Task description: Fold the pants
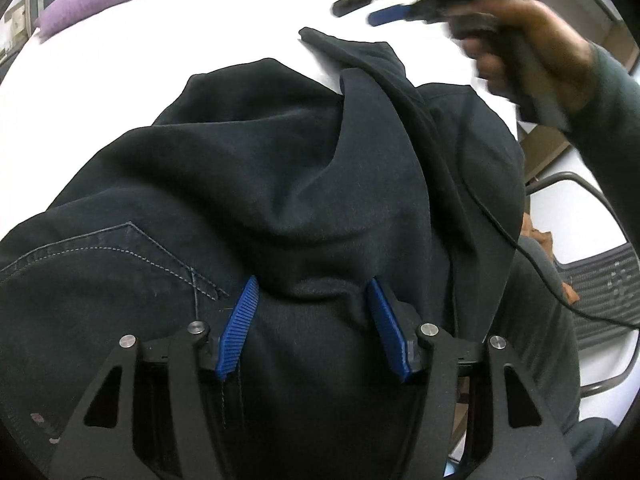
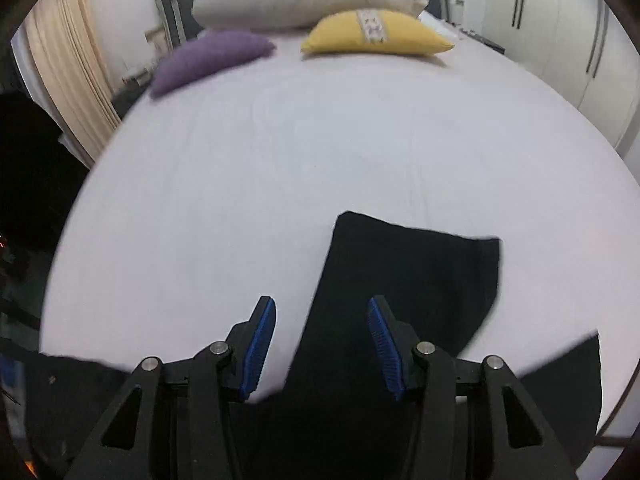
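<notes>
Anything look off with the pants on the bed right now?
Yes: the pants lie bunched, with deep wrinkles, and one leg is twisted across the top toward the white bed sheet. No damage is visible.

Each camera looks steeply down along its hand-held gripper. The left view sits close over the pants point(image 1: 280, 184); the right faces the bed's point(image 2: 280, 152) pillow end. Both share pants and bed.

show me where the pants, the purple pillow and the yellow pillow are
pants point(image 1: 280, 168): left wrist view, on the bunched dark fabric mid-garment.
purple pillow point(image 2: 212, 60): right wrist view, on its middle.
yellow pillow point(image 2: 340, 34): right wrist view, on plain yellow fabric left of the patterned band.
</notes>
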`<act>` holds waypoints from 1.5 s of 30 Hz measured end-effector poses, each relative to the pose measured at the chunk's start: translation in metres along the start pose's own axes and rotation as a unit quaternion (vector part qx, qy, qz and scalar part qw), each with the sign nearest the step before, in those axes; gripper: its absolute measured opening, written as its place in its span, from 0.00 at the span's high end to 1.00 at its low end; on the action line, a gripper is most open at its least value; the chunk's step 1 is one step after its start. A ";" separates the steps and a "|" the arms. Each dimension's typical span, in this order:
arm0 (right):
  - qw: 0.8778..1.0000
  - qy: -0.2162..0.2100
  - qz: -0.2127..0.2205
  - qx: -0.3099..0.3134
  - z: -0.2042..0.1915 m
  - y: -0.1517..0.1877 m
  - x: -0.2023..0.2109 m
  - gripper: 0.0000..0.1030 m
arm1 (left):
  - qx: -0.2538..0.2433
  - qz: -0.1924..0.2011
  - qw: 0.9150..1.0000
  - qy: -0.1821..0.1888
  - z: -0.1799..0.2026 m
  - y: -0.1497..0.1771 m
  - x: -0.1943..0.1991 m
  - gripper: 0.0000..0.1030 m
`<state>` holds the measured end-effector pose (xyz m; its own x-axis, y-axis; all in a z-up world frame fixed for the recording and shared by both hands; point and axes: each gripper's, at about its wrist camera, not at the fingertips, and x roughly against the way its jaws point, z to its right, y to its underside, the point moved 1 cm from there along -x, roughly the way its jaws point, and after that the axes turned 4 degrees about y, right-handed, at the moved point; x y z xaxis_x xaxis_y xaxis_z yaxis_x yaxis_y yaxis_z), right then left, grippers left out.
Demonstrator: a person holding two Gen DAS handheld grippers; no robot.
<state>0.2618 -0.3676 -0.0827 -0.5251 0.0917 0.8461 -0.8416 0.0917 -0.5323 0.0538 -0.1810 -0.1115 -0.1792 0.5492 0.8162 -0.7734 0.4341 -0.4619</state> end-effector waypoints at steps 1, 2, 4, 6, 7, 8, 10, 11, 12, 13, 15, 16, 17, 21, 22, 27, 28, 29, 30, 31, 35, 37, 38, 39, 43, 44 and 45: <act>1.000 0.018 -0.009 0.004 -0.003 -0.008 -0.016 0.49 | 0.001 0.002 1.000 0.002 -0.001 0.000 0.000 0.46; 0.999 0.032 -0.017 0.004 -0.002 -0.010 -0.024 0.49 | 0.002 0.003 1.000 0.004 -0.002 0.001 0.001 0.46; 0.998 0.048 -0.038 -0.005 -0.001 -0.015 -0.047 0.49 | 0.002 0.006 1.000 0.006 -0.007 0.008 -0.003 0.46; 0.996 0.066 -0.061 -0.007 0.000 -0.015 -0.066 0.49 | 0.002 0.008 1.000 0.008 -0.008 0.010 -0.002 0.46; 0.995 0.075 -0.071 -0.007 0.001 -0.014 -0.073 0.49 | 0.002 0.009 1.000 0.009 -0.008 0.012 -0.003 0.46; 0.993 0.083 -0.082 -0.009 0.003 -0.013 -0.081 0.49 | 0.002 0.010 1.000 0.009 -0.010 0.013 -0.002 0.46; 0.992 0.089 -0.085 -0.018 0.010 -0.011 -0.090 0.48 | 0.003 0.011 1.000 0.011 -0.014 0.017 0.000 0.46; 0.992 0.089 -0.083 -0.022 0.012 -0.012 -0.090 0.48 | 0.003 0.012 1.000 0.011 -0.014 0.018 0.000 0.46; 0.993 0.087 -0.081 -0.022 0.014 -0.012 -0.091 0.48 | 0.004 0.012 1.000 0.011 -0.015 0.017 0.000 0.46; 0.993 0.084 -0.080 -0.021 0.015 -0.013 -0.091 0.49 | 0.003 0.012 1.000 0.011 -0.015 0.018 0.000 0.46; 0.994 0.075 -0.079 -0.016 0.018 -0.014 -0.091 0.63 | 0.004 0.012 1.000 0.010 -0.015 0.015 -0.001 0.46; 0.994 0.075 -0.080 -0.015 0.020 -0.014 -0.091 0.76 | 0.005 0.012 1.000 0.009 -0.014 0.014 -0.001 0.46; 0.994 0.074 -0.080 -0.017 0.022 -0.014 -0.090 0.86 | 0.004 0.012 1.000 0.008 -0.014 0.014 -0.001 0.46; 0.995 0.060 -0.059 -0.054 0.043 -0.009 -0.069 0.93 | 0.005 0.012 1.000 0.006 -0.010 0.012 -0.003 0.46; 0.995 0.060 -0.052 -0.059 0.048 -0.008 -0.065 0.93 | 0.005 0.012 1.000 0.005 -0.010 0.012 -0.003 0.46; 0.992 0.029 0.012 -0.122 0.089 0.007 -0.012 0.94 | 0.007 0.010 1.000 0.003 -0.008 0.012 -0.003 0.46; 0.990 0.021 0.024 -0.138 0.096 0.016 0.002 0.94 | 0.010 0.010 1.000 0.003 -0.008 0.011 -0.003 0.46; 0.986 0.010 0.037 -0.160 0.106 0.027 0.017 0.94 | 0.012 0.011 1.000 0.003 -0.008 0.011 -0.003 0.46; 0.980 -0.005 0.056 -0.189 0.124 0.036 0.033 0.94 | 0.014 0.011 1.000 0.003 -0.008 0.011 -0.003 0.46; 0.975 -0.014 0.071 -0.211 0.140 0.047 0.043 0.94 | 0.018 0.012 1.000 0.002 -0.008 0.010 -0.003 0.46; 0.940 -0.043 0.134 -0.311 0.209 0.105 0.096 0.95 | 0.026 0.011 1.000 -0.002 -0.008 0.009 -0.004 0.45; 0.915 -0.054 0.158 -0.367 0.244 0.146 0.114 0.95 | 0.030 0.010 1.000 -0.003 -0.007 0.007 -0.004 0.42; 0.899 -0.054 0.164 -0.402 0.263 0.173 0.121 0.95 | 0.035 0.010 0.999 -0.001 -0.007 0.005 -0.004 0.41; 0.890 -0.055 0.167 -0.421 0.273 0.189 0.123 0.95 | 0.041 0.011 0.999 0.001 -0.006 0.004 -0.004 0.38; 0.839 -0.082 0.160 -0.514 0.310 0.262 0.102 0.95 | 0.071 0.016 0.997 0.006 -0.006 -0.002 -0.004 0.33; 0.830 -0.087 0.162 -0.526 0.312 0.273 0.100 0.95 | 0.075 0.016 0.997 0.006 -0.006 -0.003 -0.004 0.32; 0.818 -0.099 0.168 -0.541 0.316 0.292 0.097 0.94 | 0.078 0.015 0.997 0.007 -0.006 -0.004 -0.004 0.32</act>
<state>-0.0745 -0.6452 -0.1466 -0.8035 0.1398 0.5786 -0.0970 0.9283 -0.3590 0.0615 -0.1807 -0.1146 -0.1967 0.5702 0.7976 -0.8526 0.3021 -0.4263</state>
